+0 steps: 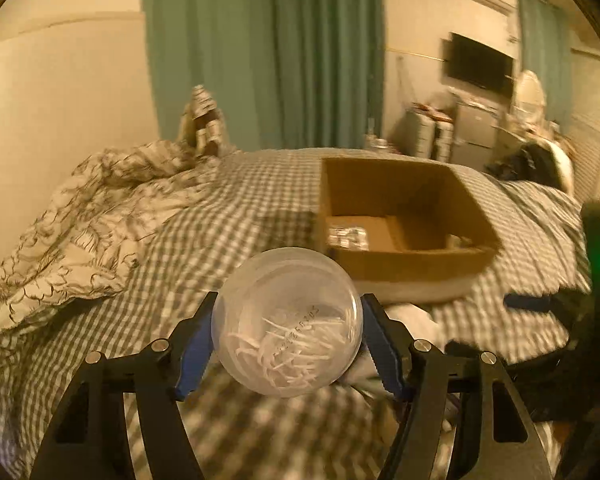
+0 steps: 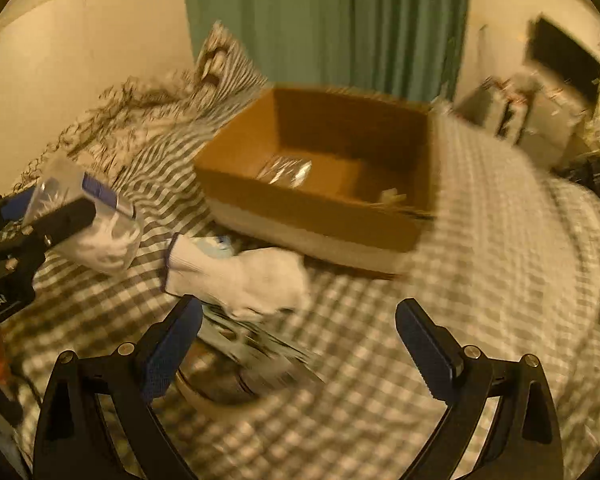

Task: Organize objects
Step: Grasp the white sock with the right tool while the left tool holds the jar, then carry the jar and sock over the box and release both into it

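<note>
While the left gripper [image 1: 288, 330] clenches the clear plastic jar [image 1: 287, 322] at six o'clock, short of the cardboard box [image 1: 404, 216] at one o'clock, its smooth round wall could slip free; the right gripper [image 2: 298, 346] gapes empty.

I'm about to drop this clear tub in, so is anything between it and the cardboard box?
Nothing visible blocks it. The left gripper holds the clear tub above the checked bedspread, and the cardboard box lies open-topped just beyond. The white glove lies below, beside the box.
</note>
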The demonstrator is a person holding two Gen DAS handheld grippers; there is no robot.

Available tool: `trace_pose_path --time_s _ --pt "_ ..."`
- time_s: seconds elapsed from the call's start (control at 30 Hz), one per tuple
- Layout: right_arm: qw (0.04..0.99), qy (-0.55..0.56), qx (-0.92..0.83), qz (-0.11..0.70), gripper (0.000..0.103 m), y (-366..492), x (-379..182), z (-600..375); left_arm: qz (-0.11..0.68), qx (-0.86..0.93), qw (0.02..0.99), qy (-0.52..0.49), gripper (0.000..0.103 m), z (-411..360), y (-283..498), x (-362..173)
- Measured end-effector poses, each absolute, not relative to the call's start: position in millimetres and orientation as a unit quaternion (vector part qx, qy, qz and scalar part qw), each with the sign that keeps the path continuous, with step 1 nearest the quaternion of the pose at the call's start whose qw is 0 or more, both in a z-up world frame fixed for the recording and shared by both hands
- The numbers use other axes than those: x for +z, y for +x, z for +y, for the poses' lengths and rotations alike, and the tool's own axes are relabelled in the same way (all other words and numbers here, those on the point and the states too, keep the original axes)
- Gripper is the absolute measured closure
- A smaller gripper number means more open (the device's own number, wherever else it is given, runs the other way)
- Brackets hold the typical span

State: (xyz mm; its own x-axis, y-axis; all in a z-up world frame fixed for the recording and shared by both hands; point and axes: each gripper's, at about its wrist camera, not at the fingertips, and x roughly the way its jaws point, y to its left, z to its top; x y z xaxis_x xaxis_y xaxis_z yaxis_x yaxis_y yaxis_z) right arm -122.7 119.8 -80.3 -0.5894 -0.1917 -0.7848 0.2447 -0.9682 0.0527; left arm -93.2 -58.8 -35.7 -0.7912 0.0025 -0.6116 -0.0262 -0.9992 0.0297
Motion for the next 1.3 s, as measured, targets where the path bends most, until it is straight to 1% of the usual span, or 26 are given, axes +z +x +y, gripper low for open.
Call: trace_pose_path --time_s 0.17,0.2,0.23,0.37,0.4,0.43,0.47,0.53,0.57,0.63,0.67,0.7,0.73,0.93,1.13,1.3 --pt "0.156 0.490 -0.857 0.036 0.006 -160.6 -120.7 90.2 -0.021 0.940 -0.008 -0.339 0.033 -78.4 -116.2 -54.4" --pt "0.162 0.499 -0.850 0.039 0.008 -165.1 -127.9 85.5 -0.024 0.939 -0.006 -0.342 0.033 -78.9 -116.0 -57.7" --pt "0.169 0.508 -0.844 0.042 0.014 -170.5 -135.6 81.1 -0.026 0.939 -0.004 -0.344 0.033 -79.1 -116.9 -59.9" --pt "0.165 0.510 -0.842 0.053 0.017 -176.8 -147.7 75.9 -0.025 0.937 0.006 -0.348 0.033 -77.8 -114.5 -69.4" --pt "0.166 0.507 -0.844 0.052 0.021 -176.6 -147.0 76.0 -0.026 0.938 0.008 -0.347 0.033 -77.4 -113.6 -70.0" --pt "0.168 0.504 -0.846 0.051 0.029 -175.4 -145.7 76.1 -0.028 0.938 0.012 -0.346 0.033 -77.4 -112.7 -70.3" --pt "0.168 0.500 -0.848 0.051 0.033 -173.7 -144.1 76.2 -0.031 0.937 0.015 -0.347 0.033 -77.5 -112.7 -70.2" --pt "0.157 0.488 -0.857 0.052 0.056 -168.5 -137.5 77.6 -0.036 0.937 0.017 -0.347 0.033 -78.2 -111.7 -70.0" --pt "0.153 0.481 -0.862 0.050 0.060 -164.1 -133.8 79.4 -0.040 0.937 0.016 -0.347 0.033 -79.0 -110.7 -69.4" --pt "0.146 0.470 -0.869 0.048 0.079 -157.5 -126.7 80.0 -0.045 0.937 0.016 -0.345 0.033 -79.2 -108.7 -67.3" --pt "0.143 0.464 -0.872 0.052 0.082 -150.1 -123.5 81.0 -0.046 0.938 0.015 -0.344 0.033 -78.4 -106.6 -65.6" --pt "0.141 0.458 -0.876 0.057 0.089 -143.1 -119.3 82.7 -0.046 0.938 0.014 -0.344 0.033 -77.7 -104.9 -64.2" --pt "0.144 0.452 -0.878 0.057 0.099 -138.5 -113.3 84.5 -0.045 0.938 0.016 -0.344 0.033 -76.3 -102.6 -62.6" --pt "0.131 0.421 -0.896 0.059 0.100 -109.7 -70.5 106.9 -0.044 0.941 0.026 -0.335 0.033 -68.7 -89.3 -43.6" --pt "0.134 0.354 -0.924 0.057 0.100 -89.8 -0.3 129.8 -0.034 0.953 0.044 -0.297 0.034 -51.7 -87.2 2.4" --pt "0.134 0.312 -0.939 0.055 0.100 -105.2 48.9 139.8 -0.018 0.963 0.061 -0.261 0.034 -30.0 -111.6 43.9"
